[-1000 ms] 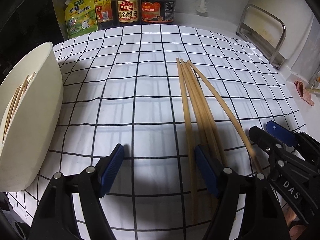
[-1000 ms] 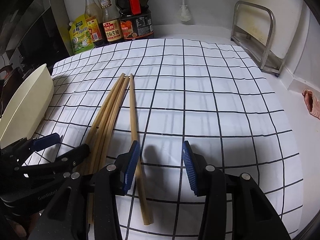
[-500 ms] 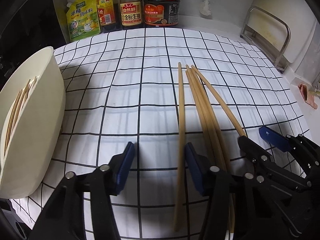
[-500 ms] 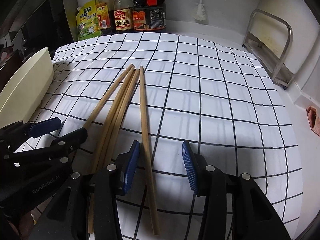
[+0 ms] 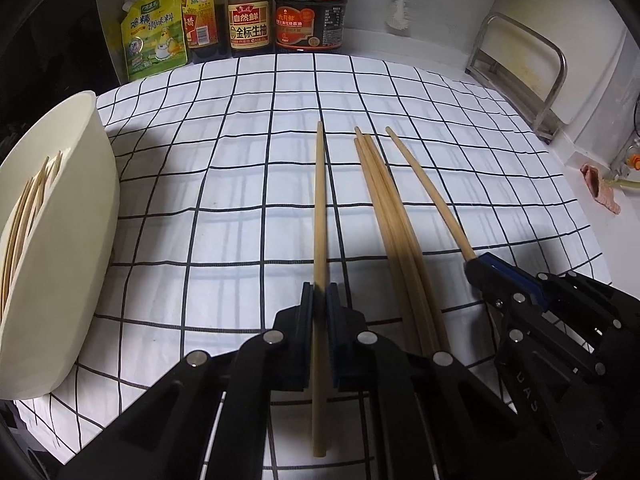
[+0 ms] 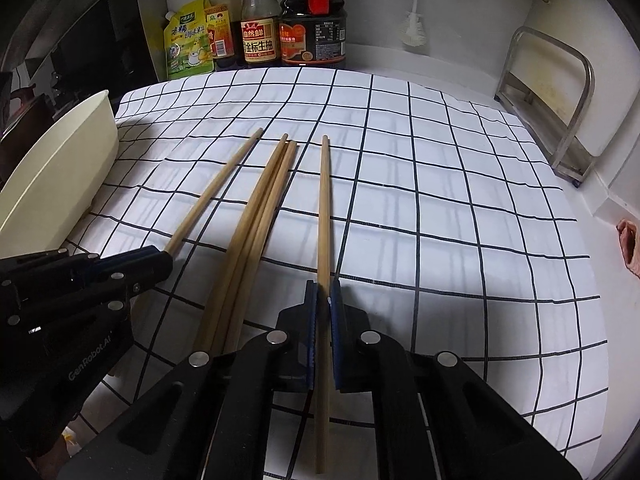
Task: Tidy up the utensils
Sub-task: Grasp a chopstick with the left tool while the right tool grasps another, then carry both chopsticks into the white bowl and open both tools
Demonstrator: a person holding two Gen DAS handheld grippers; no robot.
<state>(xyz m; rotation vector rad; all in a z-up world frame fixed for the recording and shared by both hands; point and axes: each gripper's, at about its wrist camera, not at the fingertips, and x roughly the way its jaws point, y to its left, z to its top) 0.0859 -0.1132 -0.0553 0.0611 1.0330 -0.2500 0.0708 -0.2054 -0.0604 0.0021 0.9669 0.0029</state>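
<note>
Wooden chopsticks are lying on a checked cloth (image 5: 248, 184), and each gripper is clamping one. The left gripper (image 5: 320, 300), jaws having just closed, is pinching the leftmost chopstick (image 5: 320, 208) between its blue pads. The right gripper (image 6: 324, 292), likewise just closed, is gripping the rightmost chopstick (image 6: 325, 208). Three more chopsticks (image 5: 384, 208) are resting bunched together between the two held ones. A cream holder (image 5: 76, 240) at the cloth's left edge is already containing other chopsticks (image 5: 24, 216).
</note>
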